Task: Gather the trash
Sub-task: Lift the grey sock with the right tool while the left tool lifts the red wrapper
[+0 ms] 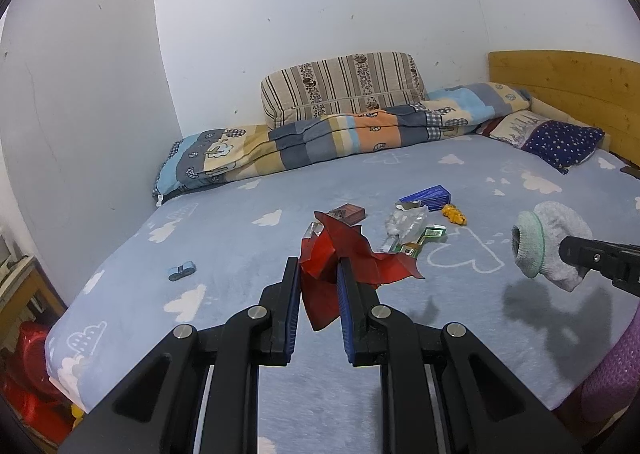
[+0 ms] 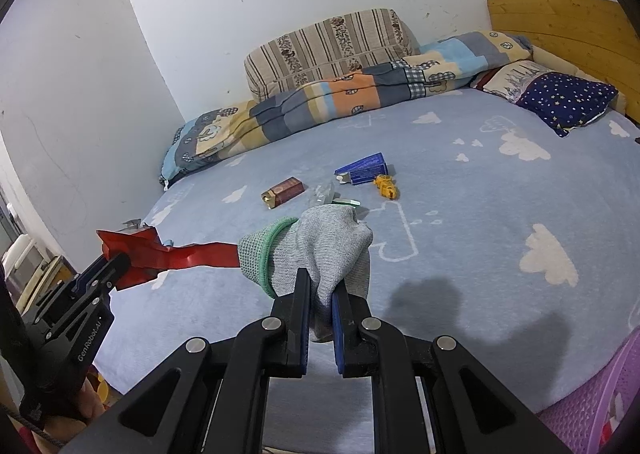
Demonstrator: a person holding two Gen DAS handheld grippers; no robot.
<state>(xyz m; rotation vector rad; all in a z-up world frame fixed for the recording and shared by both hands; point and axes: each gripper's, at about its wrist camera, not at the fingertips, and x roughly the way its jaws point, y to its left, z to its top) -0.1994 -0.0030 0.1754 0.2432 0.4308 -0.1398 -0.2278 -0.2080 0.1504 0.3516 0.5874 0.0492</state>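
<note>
From the left wrist, the left tongs [image 1: 318, 274] are clamped on a crumpled red wrapper [image 1: 348, 254], which is lifted above the bed [image 1: 240, 246]. Beyond it on the cloud-print sheet lie a dark red carton [image 1: 348, 212], a clear plastic wrapper [image 1: 404, 222], a green-edged packet [image 1: 434, 231], a blue box [image 1: 428, 195] and a small yellow toy [image 1: 455, 214]. A small blue clip [image 1: 182, 270] lies apart to the left. The right tongs [image 1: 568, 252] enter from the right, gripping a grey sock with a green cuff [image 1: 548, 246].

From the right wrist, the right tongs [image 2: 320, 294] pinch the grey sock [image 2: 320, 250] above the bed [image 2: 480, 214]. The left tongs [image 2: 120, 260] at the left hold the red wrapper [image 2: 176, 254]. The carton [image 2: 286, 190], blue box [image 2: 366, 168] and yellow toy [image 2: 386, 186] rest mid-bed.
</note>
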